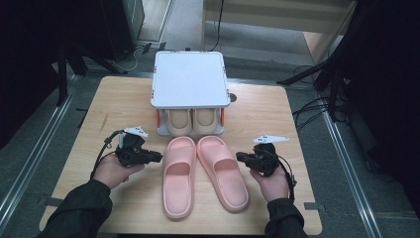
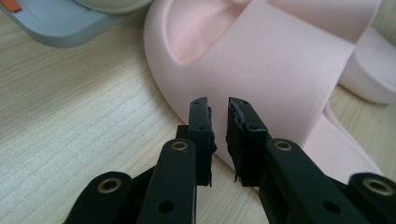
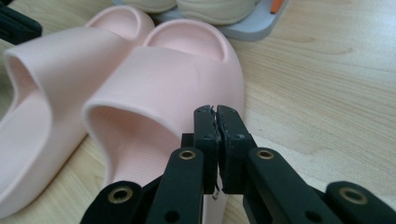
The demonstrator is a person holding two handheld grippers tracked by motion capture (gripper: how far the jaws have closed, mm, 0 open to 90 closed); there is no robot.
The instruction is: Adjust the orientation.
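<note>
Two pink slippers side by side on the wooden table (image 1: pixel 99 124), toes toward the grey shoe rack (image 1: pixel 189 79), heels toward the person. Left pink slipper (image 1: pixel 178 176) just beyond the tips of the left gripper (image 1: pixel 157 157), to their right in the high view; right pink slipper (image 1: pixel 223 171) just beyond the tips of the right gripper (image 1: pixel 238 156), to their left there. Toes of the pair touching or nearly so, heels splayed apart.

Left gripper (image 2: pixel 218 105) slightly open, a narrow gap between the black fingers (image 2: pixel 201 126), nothing held; just ahead of the tips, the outer wall and strap of the left pink slipper (image 2: pixel 261 60), close but whether touching cannot be told. Beyond and to the left of the fingers, a corner of the rack base.

Right gripper (image 3: pixel 215 110) closed, pads pressed together with hardly a slit, gripping nothing; fingers (image 3: pixel 205 135) right at the outer edge of the right pink slipper (image 3: pixel 163 88), beside its strap opening. Farther past the tips, the left pink slipper (image 3: pixel 51 70), and behind both a beige pair (image 3: pixel 187 7) on the lower shelf of the rack, also seen from above (image 1: pixel 190 121)
</note>
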